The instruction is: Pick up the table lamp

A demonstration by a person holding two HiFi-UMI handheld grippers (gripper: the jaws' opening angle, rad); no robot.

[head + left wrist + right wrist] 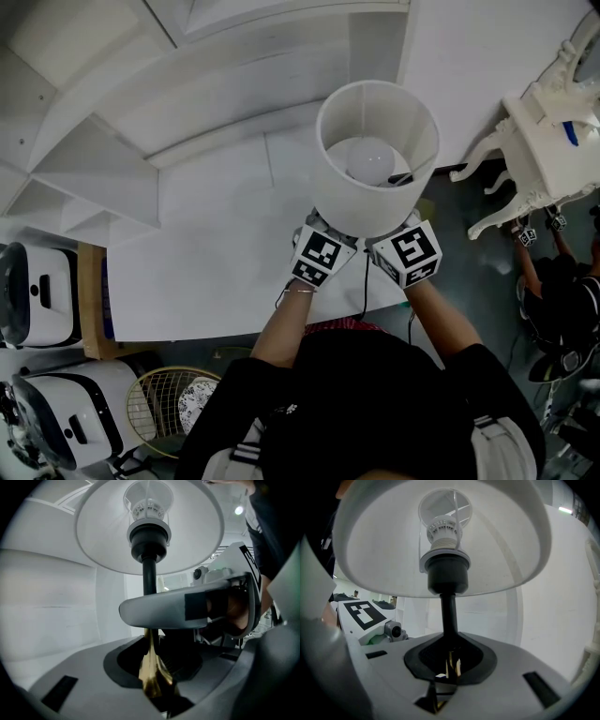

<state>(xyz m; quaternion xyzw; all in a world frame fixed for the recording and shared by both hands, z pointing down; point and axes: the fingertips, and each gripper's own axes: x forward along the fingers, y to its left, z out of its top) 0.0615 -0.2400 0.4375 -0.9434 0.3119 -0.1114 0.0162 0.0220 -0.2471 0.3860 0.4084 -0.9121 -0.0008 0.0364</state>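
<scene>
- Person's dark top [375, 403] fills the bottom of the head view. The bare left forearm [281, 328] and right forearm [441, 314] reach forward from it and converge under the lamp.
- Task item, table lamp [375, 150]: white drum shade [108, 531] with an open top and a white bulb [368, 159] visible inside.
- Seen from below: black socket collar [447, 576], thin black stem [149, 581], then a gold lower section [152, 674].
- Position: upright over the near edge of the white table [216, 262], toward its right end. The shade hides the base, so I cannot tell whether it rests on the table or is clear of it.
- Black cord [365, 286] hangs down between the two grippers.
- Grip, left gripper [154, 663]: jaws nearly together, black pads pressed on the gold lower section.
- Grip, right gripper [449, 658]: jaws narrowly parted and clamped on the stem, with gold showing in the gap below.
- Pose: the grippers sit side by side, close together, just under the shade's near rim. Both point roughly level at the stem from the person's side.
</scene>
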